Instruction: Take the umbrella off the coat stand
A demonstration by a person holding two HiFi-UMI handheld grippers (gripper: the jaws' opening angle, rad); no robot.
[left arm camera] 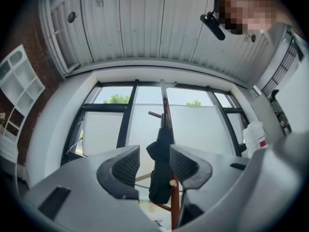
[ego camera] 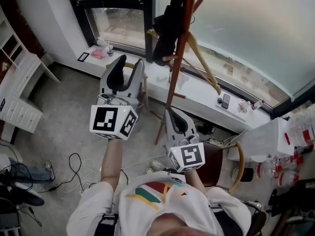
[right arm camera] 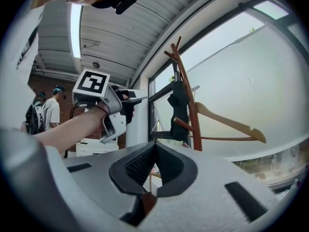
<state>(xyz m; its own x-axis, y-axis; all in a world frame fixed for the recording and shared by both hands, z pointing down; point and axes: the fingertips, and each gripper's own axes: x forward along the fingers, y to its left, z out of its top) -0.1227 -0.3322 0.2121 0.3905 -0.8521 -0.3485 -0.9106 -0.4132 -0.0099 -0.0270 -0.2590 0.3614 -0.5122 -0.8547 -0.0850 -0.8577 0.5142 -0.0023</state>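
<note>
Left gripper (left arm camera: 155, 164) released, jaws apart with nothing gripped; right gripper (right arm camera: 155, 161) clenched, empty. Black umbrella (ego camera: 167, 26) hung high on wooden coat stand (ego camera: 178, 58), beside hanger (ego camera: 204, 65), ahead of both. Red-labelled bottle (left arm camera: 254, 137) print unreadable; phone (ego camera: 225, 101) on windowsill (ego camera: 201, 94).

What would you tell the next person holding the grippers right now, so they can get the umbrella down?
Left gripper: open and empty, held up toward the coat stand. The umbrella lines up between its jaws but is farther off and untouched.
Right gripper: shut and empty, lower down, near the stand's pole.
Umbrella: black, folded, hanging high on the stand. A wooden hanger hangs there too.
Done: the approach only.
Left: close on the umbrella, lift it off its peg, bring it clear.
</note>
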